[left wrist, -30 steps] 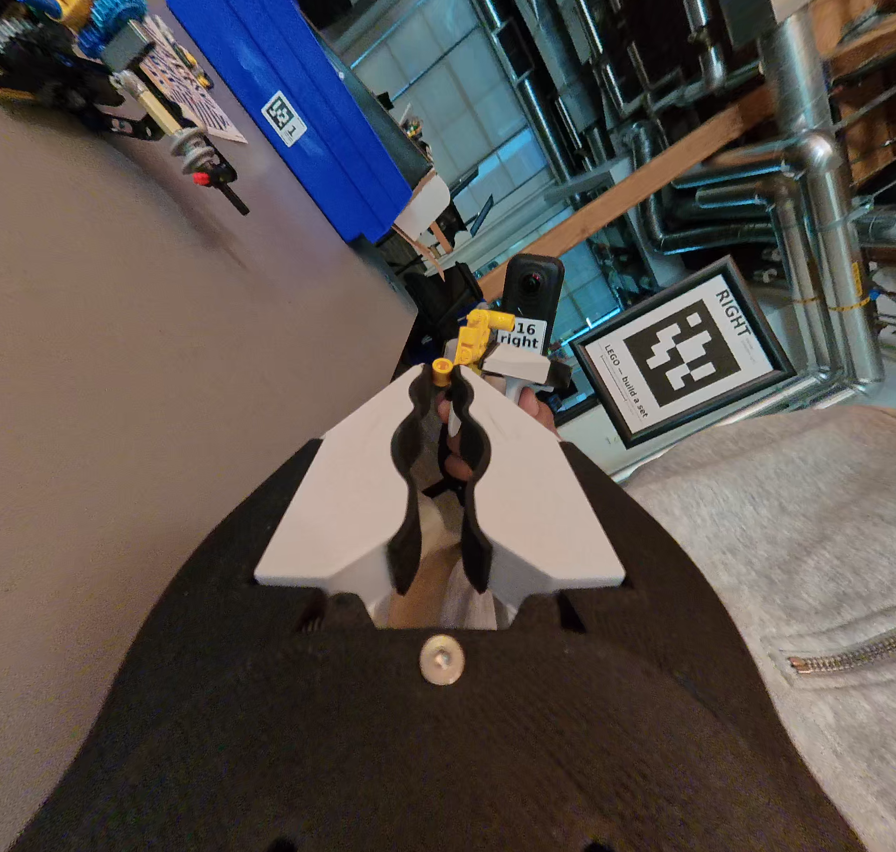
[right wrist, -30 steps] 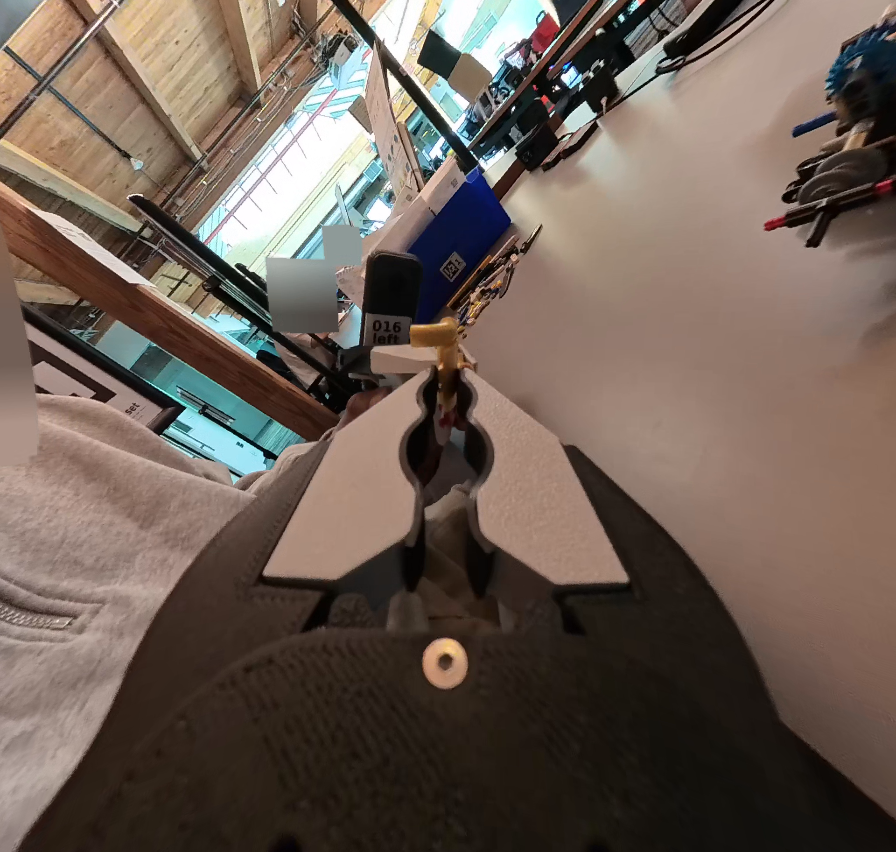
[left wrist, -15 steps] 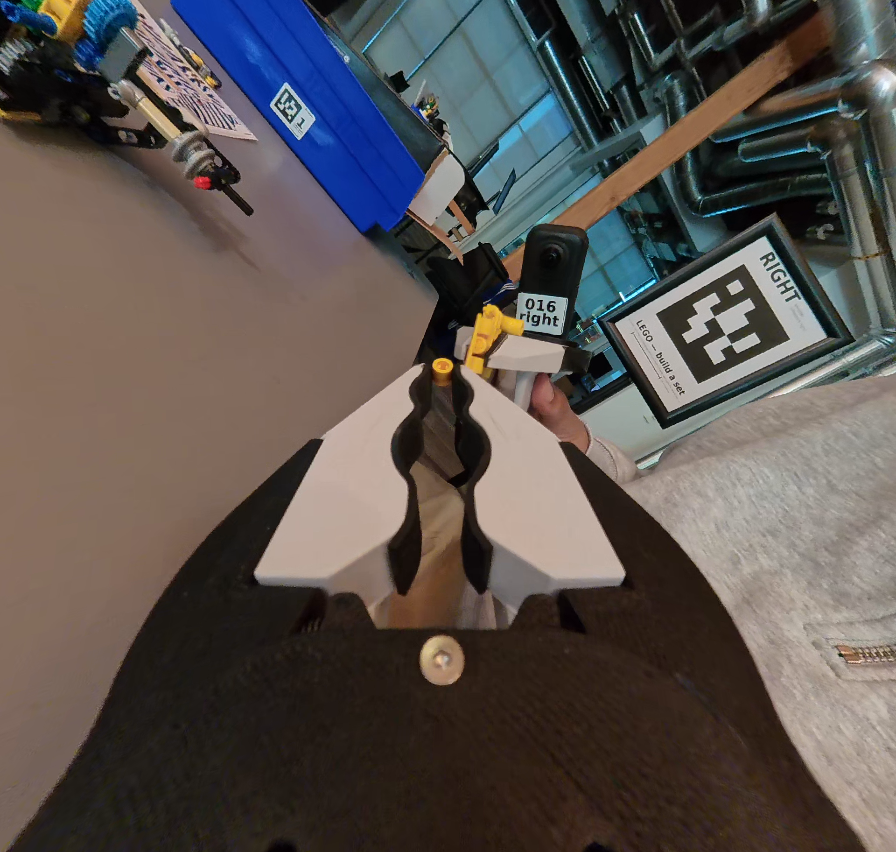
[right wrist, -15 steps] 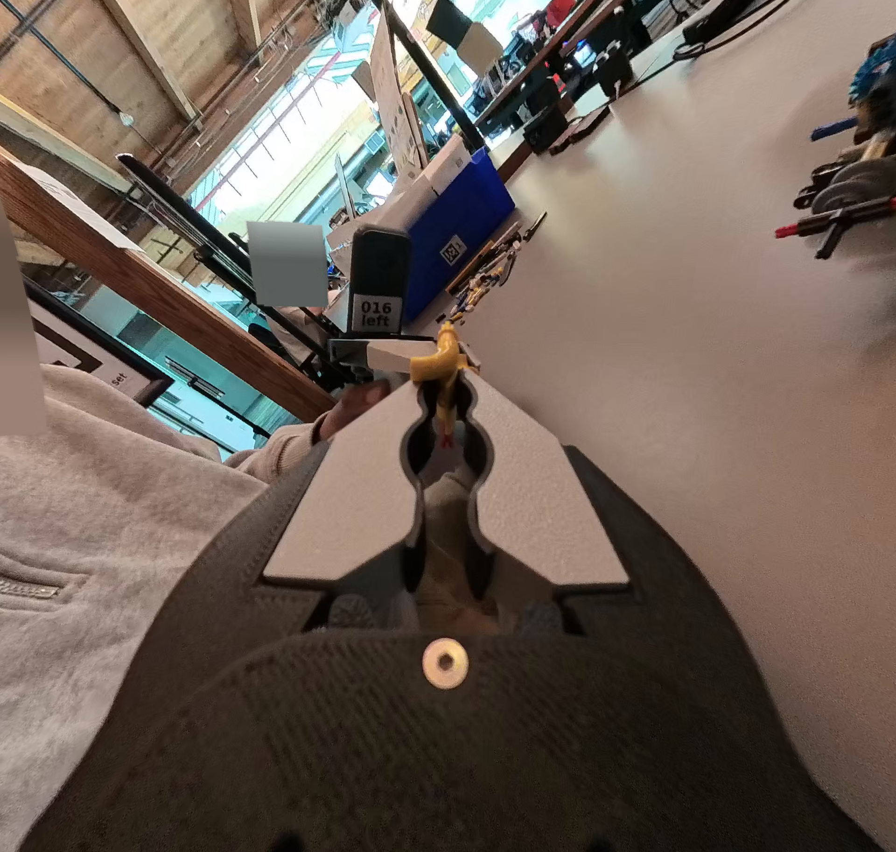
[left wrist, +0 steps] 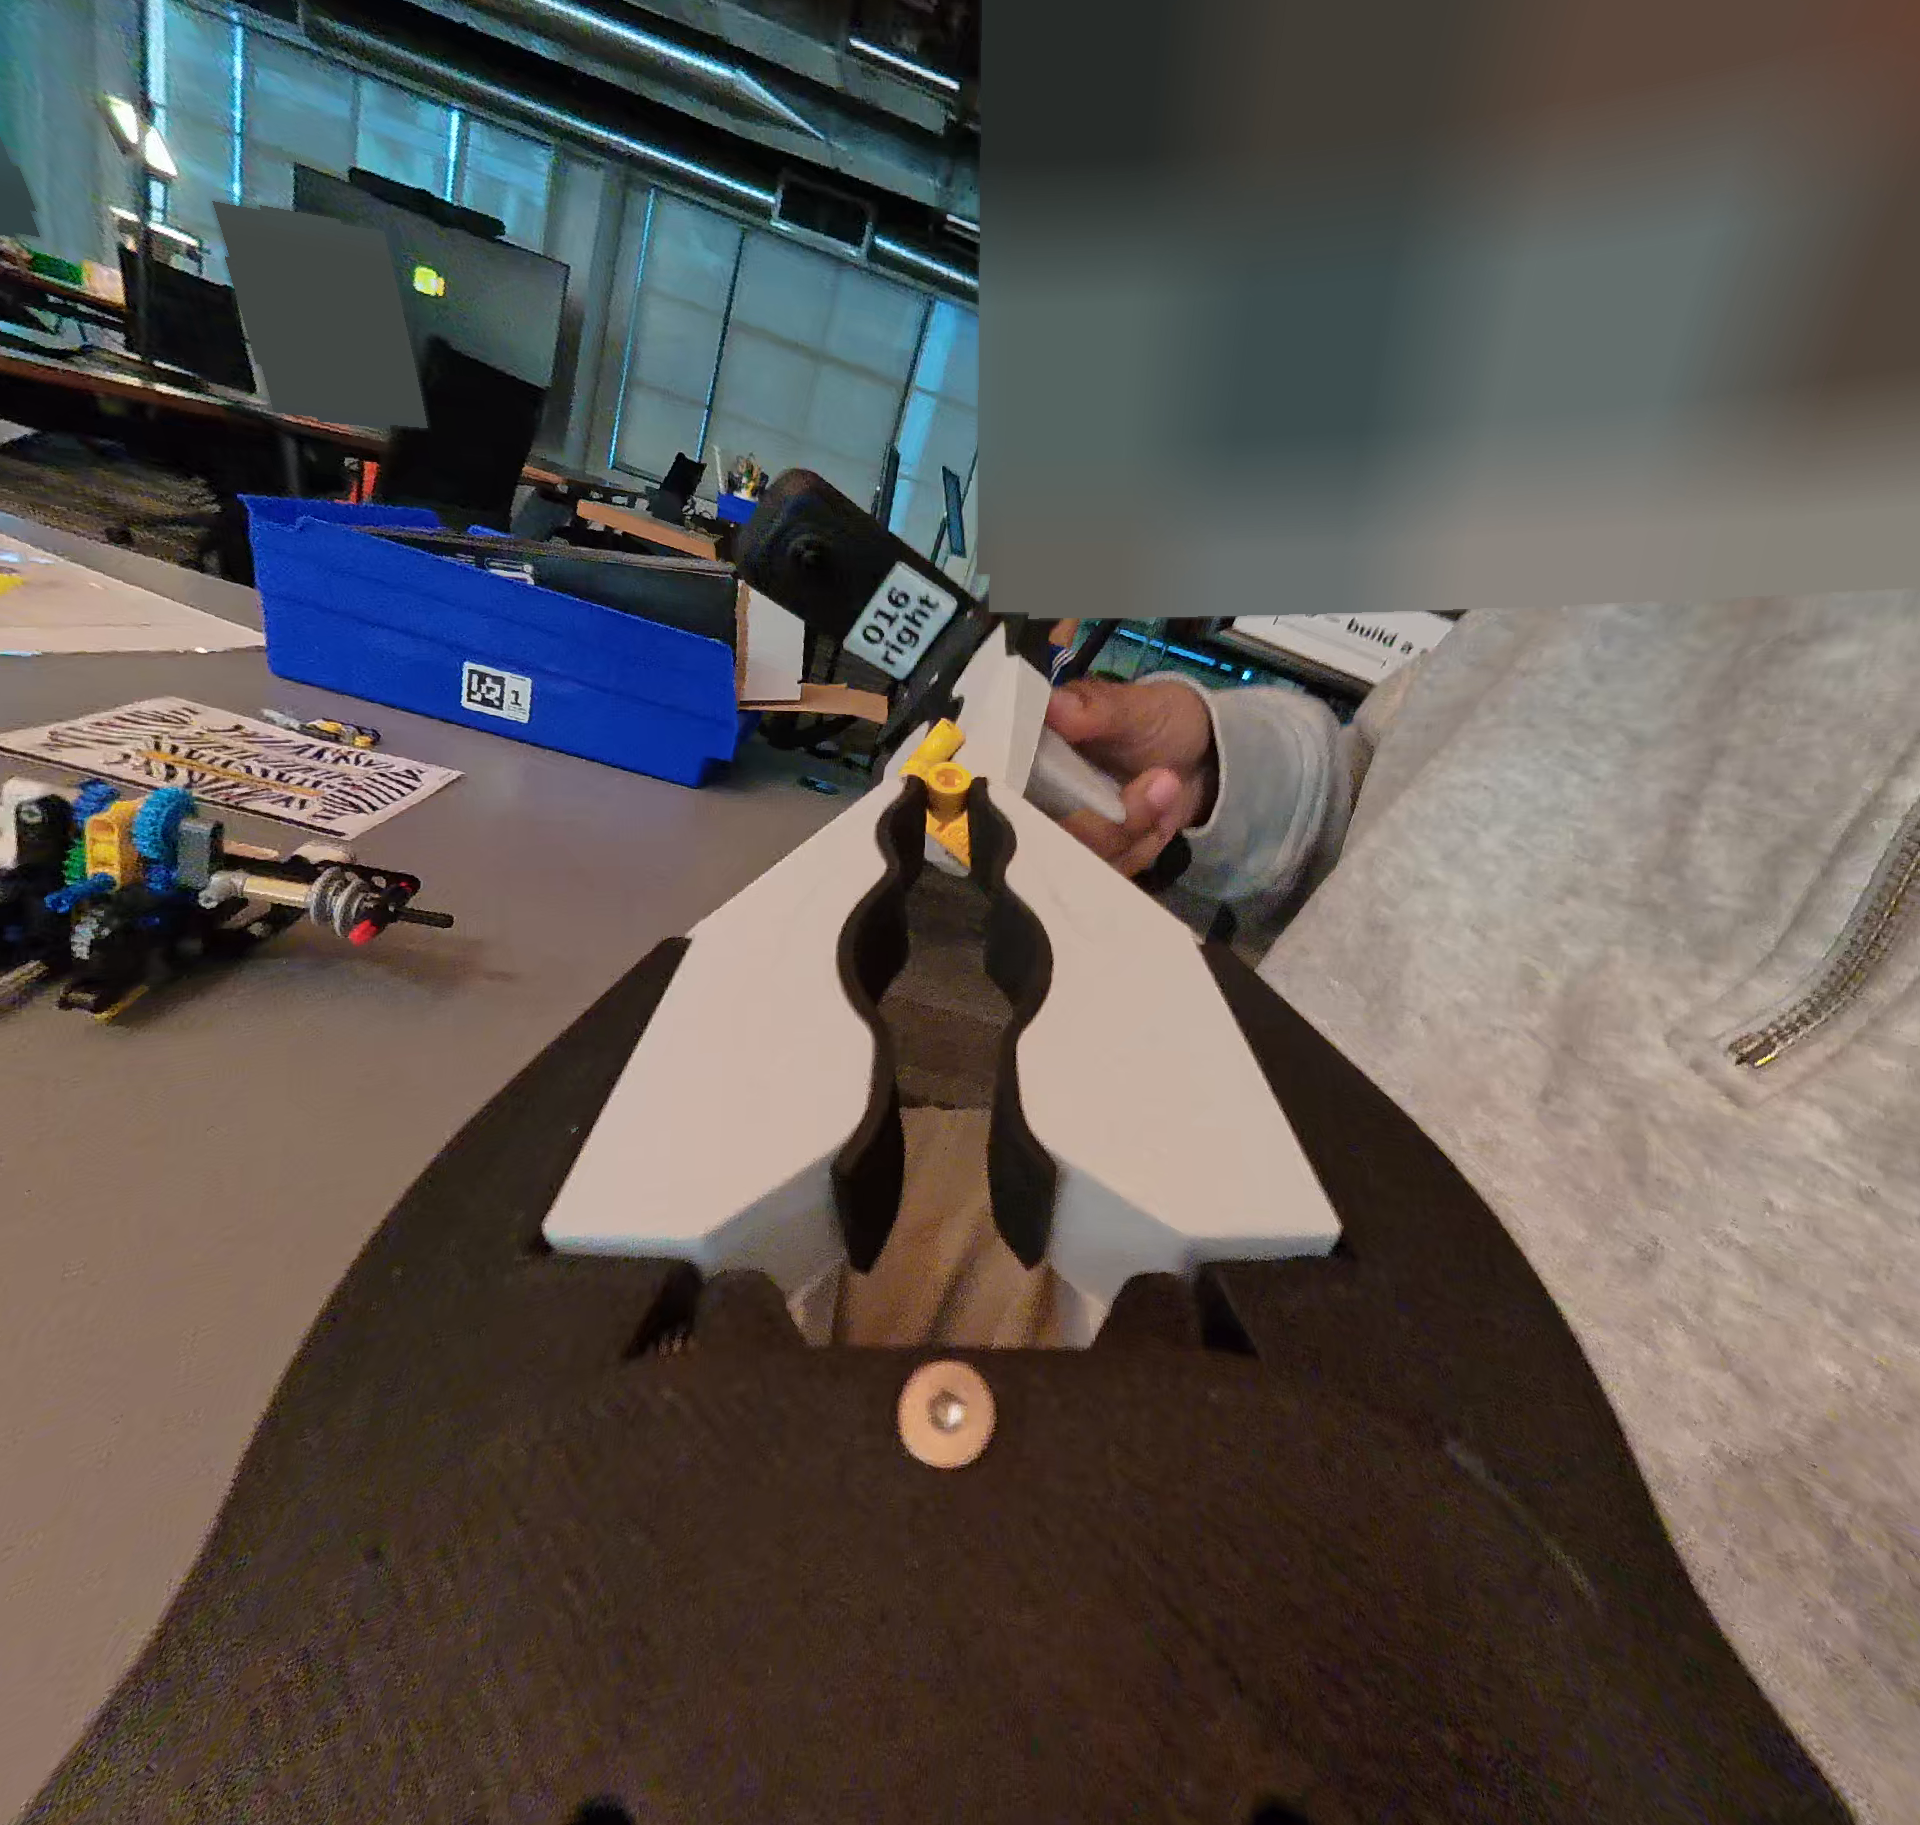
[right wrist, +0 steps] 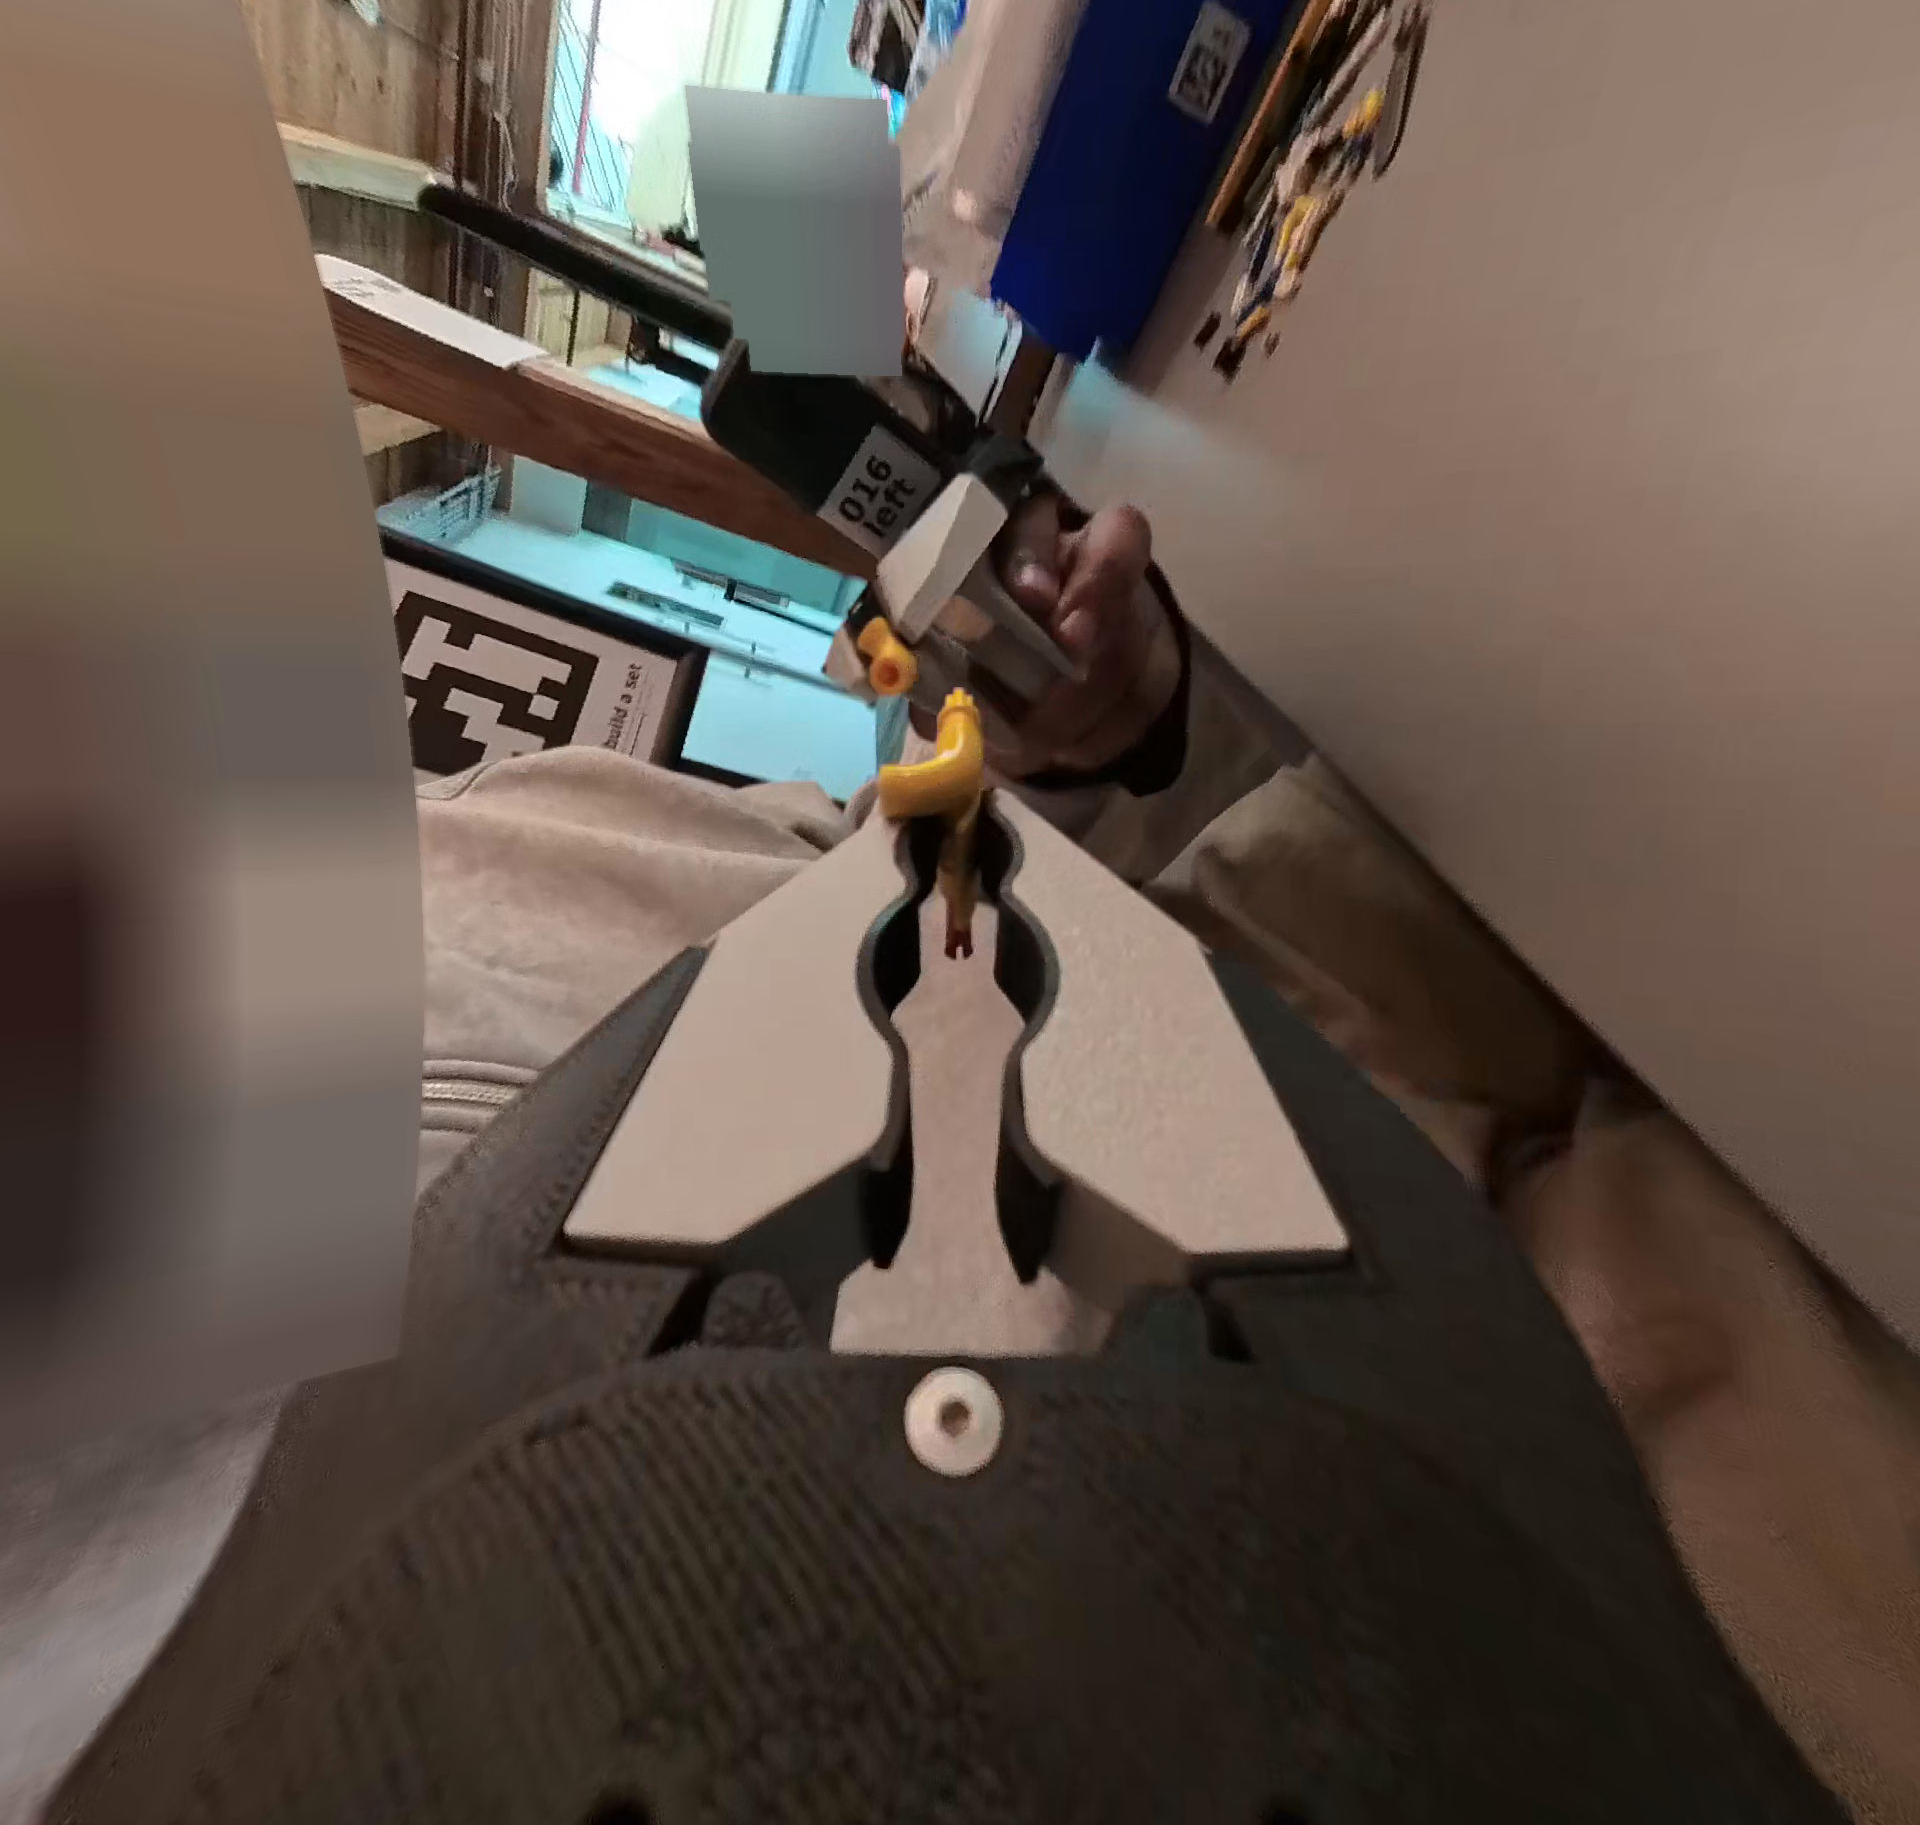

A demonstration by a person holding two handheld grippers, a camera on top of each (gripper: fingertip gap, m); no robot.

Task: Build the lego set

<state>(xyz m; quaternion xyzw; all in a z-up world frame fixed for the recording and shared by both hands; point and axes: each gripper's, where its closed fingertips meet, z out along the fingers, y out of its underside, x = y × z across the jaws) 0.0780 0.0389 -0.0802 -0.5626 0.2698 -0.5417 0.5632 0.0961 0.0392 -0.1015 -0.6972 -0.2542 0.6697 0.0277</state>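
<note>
Both tools are up off the grey tabletop (left wrist: pixel 312 1100) here, meeting in the air in front of the person's grey fleece top (left wrist: pixel 1558 944). The left gripper (left wrist: pixel 948 799) has its white, black-lined fingers pressed in on a small yellow plastic peg (left wrist: pixel 945 811), round end poking out past the tips. Right behind that peg sits the right gripper (right wrist: pixel 951 819), pinching a bent yellow plastic connector with a thin axle (right wrist: pixel 940 767); the axle runs back between its jaws and the hooked end juts forward.

From the right wrist view, peg and connector are just apart, not touching. Held high and tip to tip like this, the two pieces look lined up for a mid-air join, where neither tool has the table to fight with. That reads as the step in hand: mate the peg with the connector.

Now the surroundings, taken from the peg. Off to its left, well apart on the tabletop, lies the half-built black, blue and yellow lego model with a grey spring shaft (left wrist: pixel 156 892). Beyond the model rests a striped printed sheet (left wrist: pixel 239 762), and behind that a blue plastic bin (left wrist: pixel 488 653) with a square marker tag. A few loose pieces lie by the sheet.

What stands in the way? Mostly the tools themselves: wide white fingers crowd both small parts, and the hand (left wrist: pixel 1132 778) on the right gripper sits close behind.
</note>
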